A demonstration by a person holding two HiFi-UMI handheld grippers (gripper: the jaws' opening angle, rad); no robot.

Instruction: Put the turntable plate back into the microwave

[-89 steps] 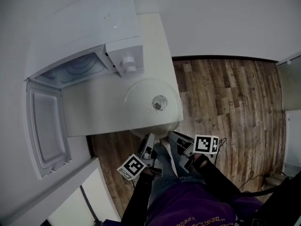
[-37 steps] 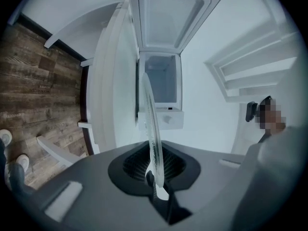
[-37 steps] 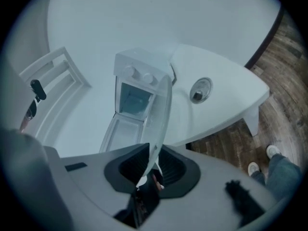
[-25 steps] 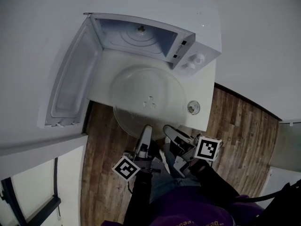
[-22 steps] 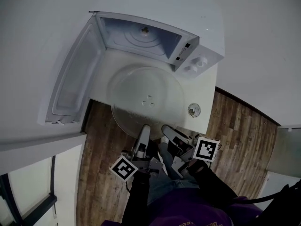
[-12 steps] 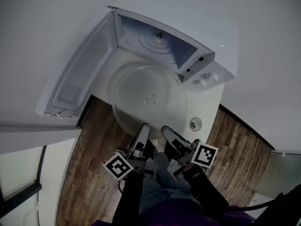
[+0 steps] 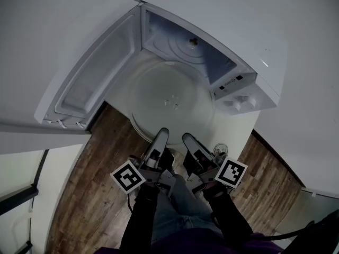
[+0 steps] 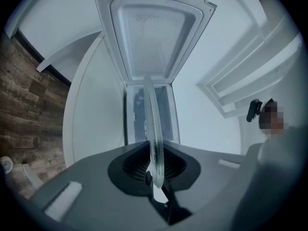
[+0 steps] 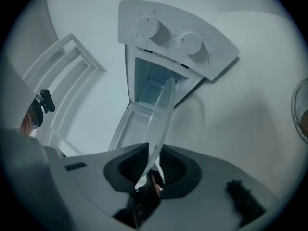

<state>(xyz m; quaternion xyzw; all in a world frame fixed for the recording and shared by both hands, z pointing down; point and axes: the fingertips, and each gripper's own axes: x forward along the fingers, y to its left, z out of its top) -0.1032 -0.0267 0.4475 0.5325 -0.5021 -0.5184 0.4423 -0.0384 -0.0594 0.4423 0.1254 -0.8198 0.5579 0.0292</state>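
The clear glass turntable plate hangs level in front of the open microwave, its far rim at the mouth of the cavity. My left gripper and right gripper are both shut on the plate's near rim, side by side. In the left gripper view the plate runs edge-on out of the left gripper toward the cavity. In the right gripper view the plate leaves the right gripper toward the opening below the knobs.
The microwave door stands swung open to the left. The microwave sits on a white counter, where a small round piece lies beside my right gripper. Wooden floor lies below the plate's near edge. A hub sits on the cavity floor.
Both grippers have carried the plate from the counter at the microwave's right to in front of the open cavity, and over the last second closer to the opening. The grips look unchanged.
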